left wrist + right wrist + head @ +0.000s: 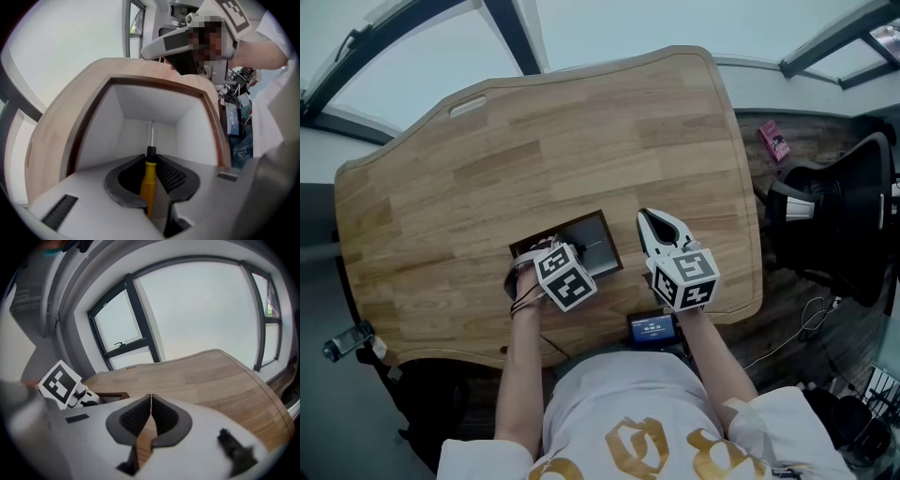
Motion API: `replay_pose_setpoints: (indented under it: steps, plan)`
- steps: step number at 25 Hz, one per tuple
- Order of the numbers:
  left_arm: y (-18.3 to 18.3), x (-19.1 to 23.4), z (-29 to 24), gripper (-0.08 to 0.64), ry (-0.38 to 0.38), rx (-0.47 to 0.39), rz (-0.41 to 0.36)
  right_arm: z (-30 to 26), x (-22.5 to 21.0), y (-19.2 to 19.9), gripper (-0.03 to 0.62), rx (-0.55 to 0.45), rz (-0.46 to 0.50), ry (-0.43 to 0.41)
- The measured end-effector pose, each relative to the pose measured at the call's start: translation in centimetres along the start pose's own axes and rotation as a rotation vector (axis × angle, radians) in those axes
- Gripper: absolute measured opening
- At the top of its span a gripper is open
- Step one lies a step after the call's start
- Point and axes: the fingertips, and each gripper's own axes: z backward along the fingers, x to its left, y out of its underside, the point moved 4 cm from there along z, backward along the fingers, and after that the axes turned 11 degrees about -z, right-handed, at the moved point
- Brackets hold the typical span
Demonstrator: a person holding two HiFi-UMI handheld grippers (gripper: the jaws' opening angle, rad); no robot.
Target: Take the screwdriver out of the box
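One screwdriver (149,180) is what matters, and you have it: its yellow handle is pinched between the jaws of your left hand-held gripper (151,160), with the shaft pointing down into the white-walled box (140,110). It is not yet out; the tip and shaft are below the dark rim. The grasp looks done, so the lift is the step in hand. I'd judge the next move calls for a straight pull upward, keeping the shaft off the walls, then a carry over the rim. Your right hand-held gripper (151,401) hangs just beside the box, jaws together on nothing. The box rests on a pale wooden counter (581,141), with a small lit screen (653,328) at its near edge. Large windows (206,310) ring the room, and a dark office chair (839,220) stands to your right.
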Motion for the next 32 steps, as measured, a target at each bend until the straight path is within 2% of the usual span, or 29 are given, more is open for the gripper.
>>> replay_pose_setpoints:
  steps: [7, 18, 32]
  plan:
    - [0.2, -0.1, 0.5, 0.078, -0.03, -0.018, 0.042, 0.6, 0.4, 0.3, 0.032, -0.007, 0.004, -0.002]
    - [0.1, 0.4, 1.8, 0.078, -0.068, -0.08, 0.161, 0.9, 1.4, 0.1, 0.032, -0.013, 0.016, -0.012]
    - [0.0, 0.3, 3.0, 0.078, -0.098, -0.136, 0.216, 1.6, 2.0, 0.2, 0.032, -0.019, 0.03, -0.023]
